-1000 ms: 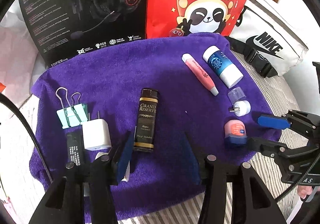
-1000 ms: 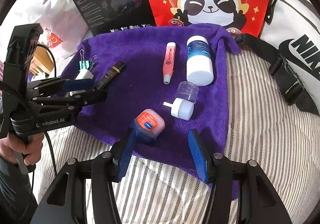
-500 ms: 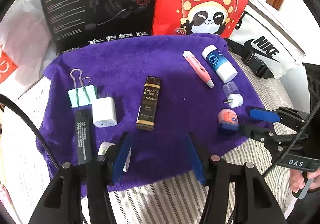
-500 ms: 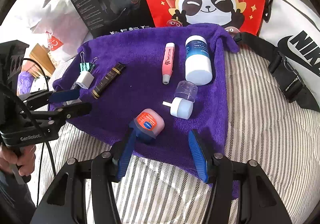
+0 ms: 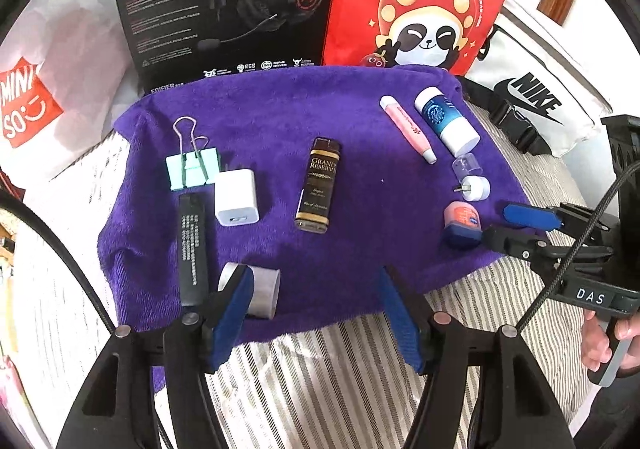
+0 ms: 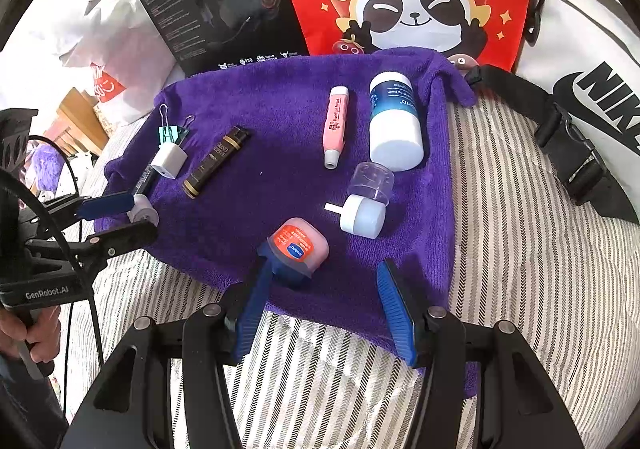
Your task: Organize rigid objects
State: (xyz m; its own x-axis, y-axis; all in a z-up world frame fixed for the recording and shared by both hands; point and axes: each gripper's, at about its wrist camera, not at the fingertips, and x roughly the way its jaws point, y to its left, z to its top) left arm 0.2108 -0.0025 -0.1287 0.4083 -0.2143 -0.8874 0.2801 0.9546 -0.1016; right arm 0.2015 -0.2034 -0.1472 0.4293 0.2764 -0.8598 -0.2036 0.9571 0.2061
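Left wrist view: the left gripper (image 5: 316,309) hangs empty, jaws opening, with the small white-and-silver roll (image 5: 260,291) just at its left pad, ten o'clock. The right gripper (image 6: 324,305), unclenched, has the pink lip-balm jar (image 6: 298,245) touching its left pad at eleven o'clock on the purple towel (image 6: 280,109).

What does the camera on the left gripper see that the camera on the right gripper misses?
Only the left view shows the whole black stick beside the white charger, and the right gripper from the side. Only the right view shows the left gripper, its jaws opening about a small roll. Both show the purple towel, gold-labelled bottle, pink tube and balm tin.
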